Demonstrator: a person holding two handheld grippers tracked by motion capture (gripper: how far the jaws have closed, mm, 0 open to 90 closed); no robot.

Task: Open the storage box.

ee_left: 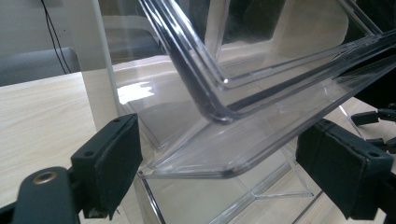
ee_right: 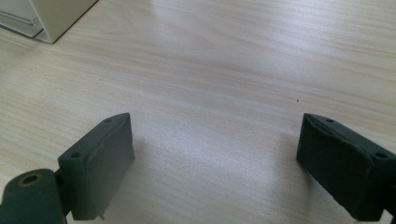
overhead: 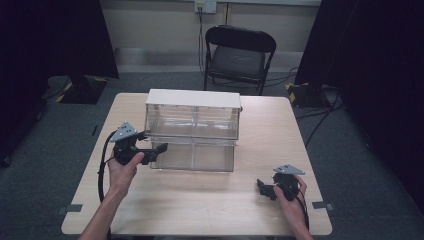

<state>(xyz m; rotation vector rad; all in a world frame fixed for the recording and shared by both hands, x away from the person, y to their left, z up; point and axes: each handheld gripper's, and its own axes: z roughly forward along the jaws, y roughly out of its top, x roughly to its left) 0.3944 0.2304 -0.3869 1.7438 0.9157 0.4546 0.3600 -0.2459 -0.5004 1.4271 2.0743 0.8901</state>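
Clear drawer cabinet (overhead: 192,131) stands mid-worktop, toward the far side; white top and side walls, four clear drawers in two rows of two. All drawers look empty as far as the clear plastic lets me see.

Lower-left drawer (overhead: 172,155) sits proud of the cabinet front, pulled partly toward the near side. In the left gripper view its clear front lip (ee_left: 219,158) lies between the two pads, tilted across the frame; the upper drawer's rim (ee_left: 205,93) hangs just above it.

Left tongs (overhead: 156,150) are at the cabinet's near-left corner, spread wide, pads either side of the drawer lip without clamping it. Left pad (ee_left: 114,163) and right pad (ee_left: 343,172) both stand clear of the plastic.

Step in hand, as I judge it: take hold of the lower-left drawer front, to draw it out or push it home. To do it well: centre the lip between the pads, close on the lip alone and not the upper drawer's rim, then move straight along the drawer's run so it does not rack in its slot. The cabinet is light-looking and could slide; keep the pull level.

Right tongs (overhead: 265,189) rest low over bare worktop (overhead: 200,205) at near right, well apart from the cabinet, spread open, holding nothing.

A folding chair (overhead: 239,55) stands beyond the far edge.
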